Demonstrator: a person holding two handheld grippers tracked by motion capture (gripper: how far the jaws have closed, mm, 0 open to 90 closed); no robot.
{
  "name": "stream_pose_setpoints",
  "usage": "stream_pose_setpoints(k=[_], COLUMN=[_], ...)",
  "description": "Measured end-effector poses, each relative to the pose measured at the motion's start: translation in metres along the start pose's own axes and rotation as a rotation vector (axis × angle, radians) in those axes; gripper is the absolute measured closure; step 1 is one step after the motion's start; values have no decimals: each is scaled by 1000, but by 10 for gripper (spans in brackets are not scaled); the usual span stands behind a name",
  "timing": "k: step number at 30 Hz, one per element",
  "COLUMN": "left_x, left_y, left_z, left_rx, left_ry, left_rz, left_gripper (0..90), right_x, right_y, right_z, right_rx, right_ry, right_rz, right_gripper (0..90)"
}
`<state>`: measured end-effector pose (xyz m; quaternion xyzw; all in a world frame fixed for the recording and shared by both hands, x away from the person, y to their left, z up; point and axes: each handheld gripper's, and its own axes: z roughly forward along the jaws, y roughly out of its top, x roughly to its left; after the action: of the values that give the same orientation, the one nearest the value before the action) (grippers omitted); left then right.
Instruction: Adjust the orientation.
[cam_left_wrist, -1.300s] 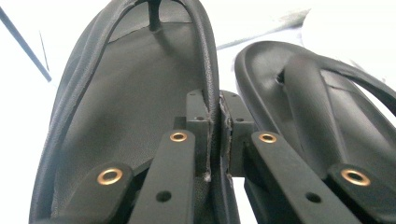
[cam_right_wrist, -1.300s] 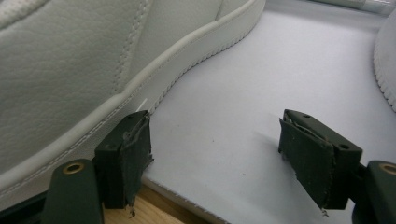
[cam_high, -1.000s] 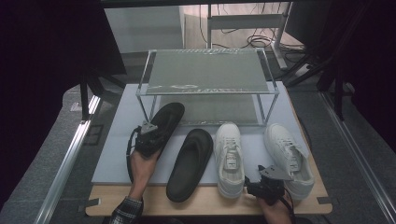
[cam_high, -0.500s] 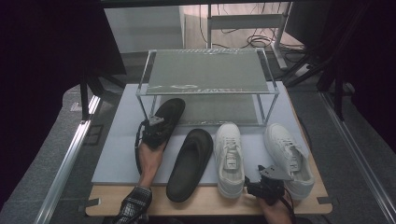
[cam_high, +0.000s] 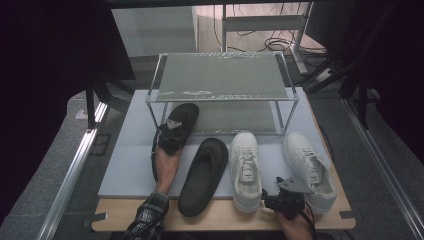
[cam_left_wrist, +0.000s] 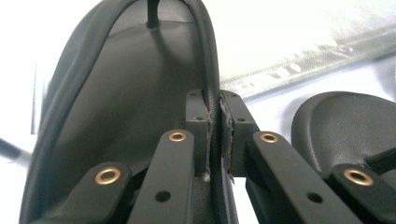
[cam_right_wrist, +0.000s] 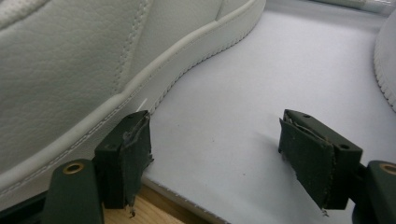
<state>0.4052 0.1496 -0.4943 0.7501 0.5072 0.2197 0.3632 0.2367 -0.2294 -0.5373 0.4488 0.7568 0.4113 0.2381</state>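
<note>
Placing step, shoes to rack. The left hand-held gripper (cam_high: 172, 131) is clenched on the rim of a black slipper (cam_high: 179, 122), whose toe reaches under the two-tier shoe rack (cam_high: 220, 75) at 11 o'clock on the worktop (cam_high: 220, 220). Its mate (cam_high: 204, 175) lies toward 6 o'clock. The right hand-held gripper (cam_right_wrist: 212, 156) stands released (beside a white sneaker (cam_right_wrist: 88, 65)). The next move probably calls for sliding the slipper fully onto the lower shelf, then letting go.

One camera is looking down from high above the shoe rack (cam_high: 222, 80). Two are sitting very close to shoes below it.
</note>
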Motion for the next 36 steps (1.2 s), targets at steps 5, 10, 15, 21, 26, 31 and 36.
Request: stream_pose_setpoints(k=[5,10,15,21,26,31,36], left_x=[1,7,11,18,25,33,40], left_y=[0,-2,-6,-14,-24,-38,-58], left_z=[-3,-15,-30,-48,-64,-81,-97], left_rx=[-4,-39,-62,-72,-76,-84,-78], left_ry=[-4,-39,-62,-96,-120,-137,-154], left_rz=[2,-27,-16,-6,10,12,1], left_gripper=[756,702,688,797,893,895,895], right_x=[0,0,0,0,0,0,0], right_y=[0,0,0,0,0,0,0], right_z=[0,0,0,0,0,0,0], right_rx=[0,0,0,2,3,2,3], right_ry=[0,0,0,0,0,0,0], right_rz=[0,0,0,-1,0,0,1], right_gripper=[251,250,250,250,250,250,250])
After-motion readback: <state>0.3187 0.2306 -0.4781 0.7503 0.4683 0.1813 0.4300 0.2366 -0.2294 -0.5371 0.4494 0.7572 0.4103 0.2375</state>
